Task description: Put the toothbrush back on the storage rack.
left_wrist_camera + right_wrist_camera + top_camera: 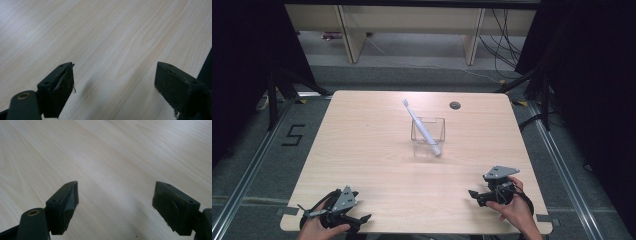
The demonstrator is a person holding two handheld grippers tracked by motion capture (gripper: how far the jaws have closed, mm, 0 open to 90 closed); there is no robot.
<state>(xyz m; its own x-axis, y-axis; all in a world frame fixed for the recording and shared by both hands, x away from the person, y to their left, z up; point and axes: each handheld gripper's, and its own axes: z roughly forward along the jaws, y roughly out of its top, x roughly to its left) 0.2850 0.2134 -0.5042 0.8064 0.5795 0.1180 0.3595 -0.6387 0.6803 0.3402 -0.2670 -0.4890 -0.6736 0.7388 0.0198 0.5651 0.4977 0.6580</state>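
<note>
A clear square container (428, 131) stands near the middle of the wooden table (362, 150). A white toothbrush (420, 127) leans in it, head up toward the far left. My left gripper (362, 218) rests near the table's front left edge, held by a hand, and its jaws stand wide apart over bare wood (115, 75). My right gripper (473, 195) sits near the front right, also in a hand. Its jaws are spread wide with nothing between them (115, 195). Both grippers are well short of the container.
A round cable hole (455, 105) is in the table's far right part. Beyond the table are wooden furniture legs (352, 35) and cables on the floor. Black tripod legs (274, 90) stand at both far corners.
</note>
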